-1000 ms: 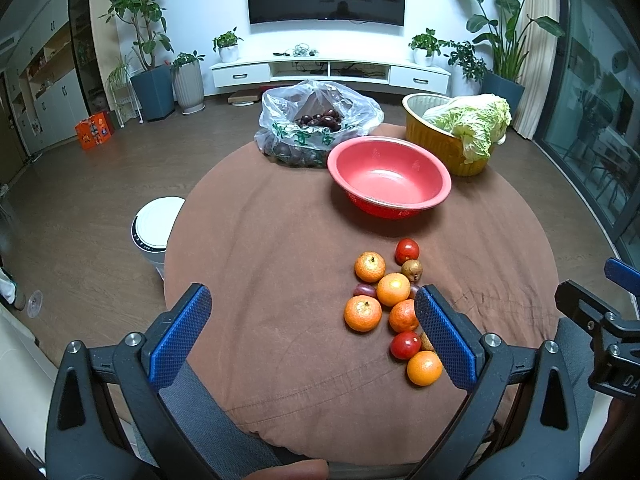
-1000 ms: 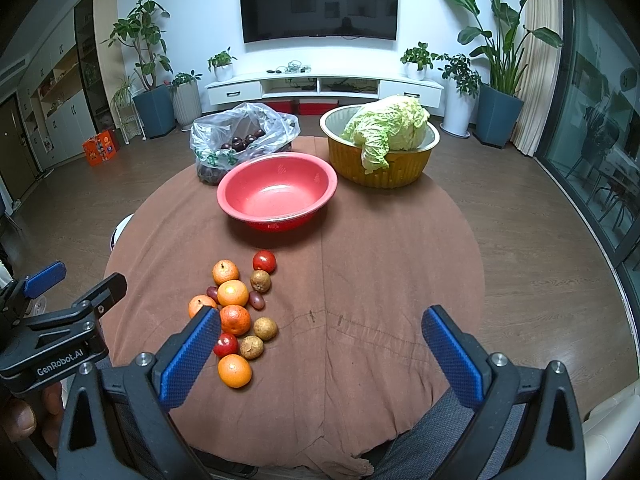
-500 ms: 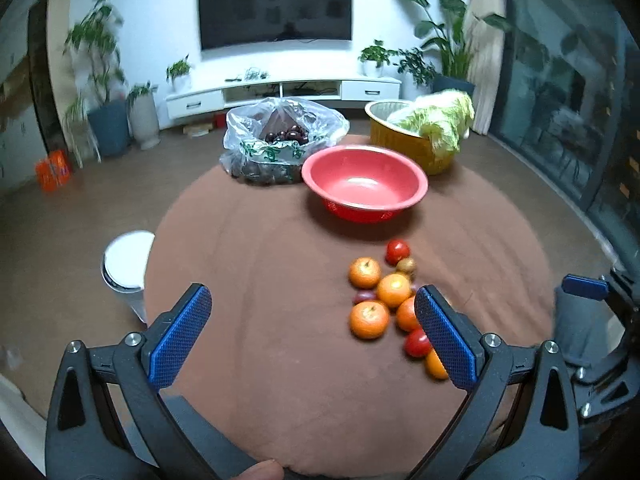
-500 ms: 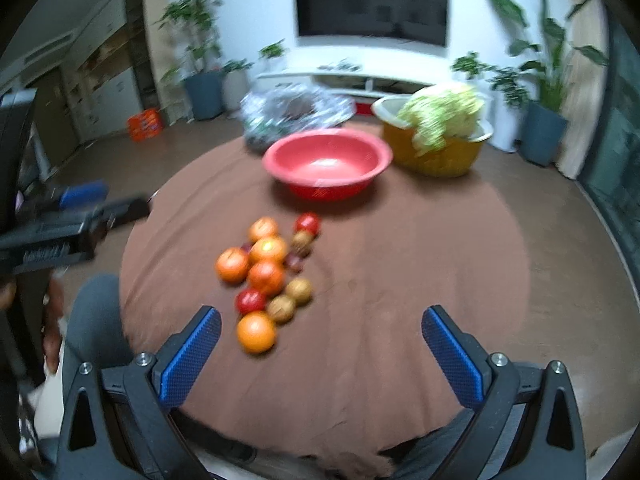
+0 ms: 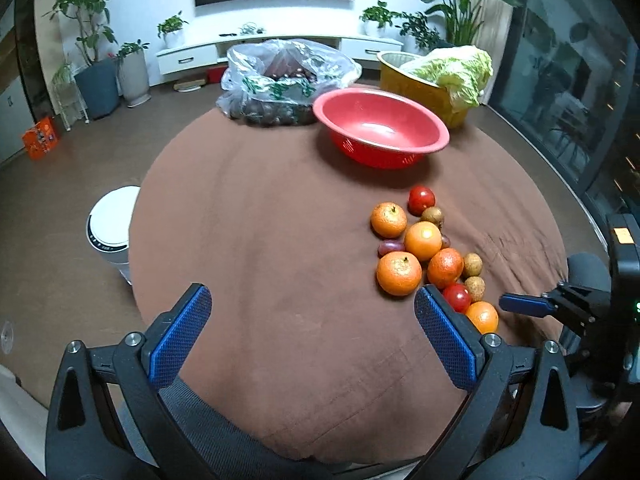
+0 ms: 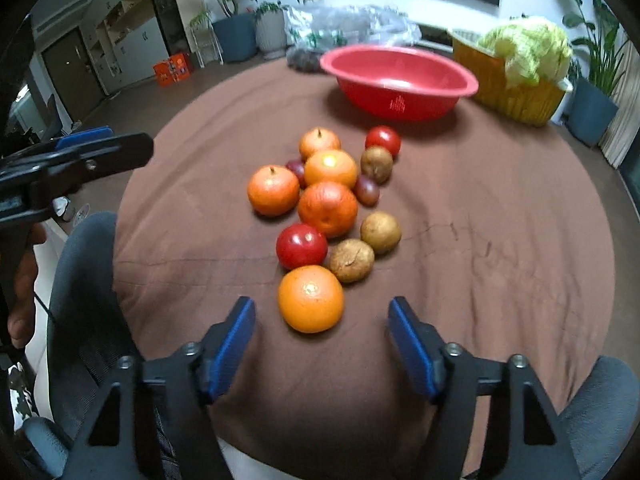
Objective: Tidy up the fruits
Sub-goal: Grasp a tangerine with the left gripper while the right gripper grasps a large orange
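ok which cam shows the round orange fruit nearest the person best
The right wrist view. The nearest round orange fruit sits whole and large there, just ahead of the right gripper, whose open jaws have just been closing with nothing between them. In the left wrist view that orange is small, partly hidden behind the left gripper's blue finger.

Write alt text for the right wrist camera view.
The right gripper, jaws part open and just narrowed, empty, points at the nearest orange in a cluster of oranges, tomatoes and small brown fruits on a brown tablecloth. Behind sit a red bowl and a cabbage in a yellow basin.
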`<state>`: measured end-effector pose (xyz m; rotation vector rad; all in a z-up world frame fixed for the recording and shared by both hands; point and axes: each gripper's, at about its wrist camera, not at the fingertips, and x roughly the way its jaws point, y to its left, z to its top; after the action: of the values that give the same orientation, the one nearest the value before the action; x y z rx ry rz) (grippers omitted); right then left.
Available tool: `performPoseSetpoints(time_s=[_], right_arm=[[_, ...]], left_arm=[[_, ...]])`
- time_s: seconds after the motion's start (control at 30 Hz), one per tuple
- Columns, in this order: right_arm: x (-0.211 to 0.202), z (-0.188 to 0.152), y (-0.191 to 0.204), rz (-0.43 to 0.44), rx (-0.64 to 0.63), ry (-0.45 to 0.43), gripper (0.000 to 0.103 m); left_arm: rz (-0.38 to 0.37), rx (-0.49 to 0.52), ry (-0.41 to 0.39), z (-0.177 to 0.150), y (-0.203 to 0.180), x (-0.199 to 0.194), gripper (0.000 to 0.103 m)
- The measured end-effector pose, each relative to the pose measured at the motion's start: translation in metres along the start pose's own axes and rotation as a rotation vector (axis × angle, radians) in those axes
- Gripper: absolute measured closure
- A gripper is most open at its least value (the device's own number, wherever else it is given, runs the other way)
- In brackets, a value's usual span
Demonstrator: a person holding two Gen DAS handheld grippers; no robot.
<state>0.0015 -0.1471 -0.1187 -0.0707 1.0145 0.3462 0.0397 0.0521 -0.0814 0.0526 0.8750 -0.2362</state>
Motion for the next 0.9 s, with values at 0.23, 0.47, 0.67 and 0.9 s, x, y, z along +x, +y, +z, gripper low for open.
performPoseSetpoints(time_s=[0.23,0.47,0.67,0.9], right_arm=[[0.010,0.001,-0.003,0.032,-0.004,0.021,0.057],[0.007,0.000,-0.011,0.089,0.009,0.022,0.065],[0.006,0.002,-0.018,0.127,0.023,0.028,0.065],[0.002,0.002,-0.029,0.137,0.036,0.022,0.065]], left_arm=[[-0.058,0.100,0.033,0.001,-0.014,0.026,0.000],[-0.111,0.342,0.090,0.004,-0.038,0.062,0.000],[-0.235,0.465,0.097,0.019,-0.048,0.084,0.015],[-0.302,0.483,0.143,0.036,-0.046,0.105,0.032]])
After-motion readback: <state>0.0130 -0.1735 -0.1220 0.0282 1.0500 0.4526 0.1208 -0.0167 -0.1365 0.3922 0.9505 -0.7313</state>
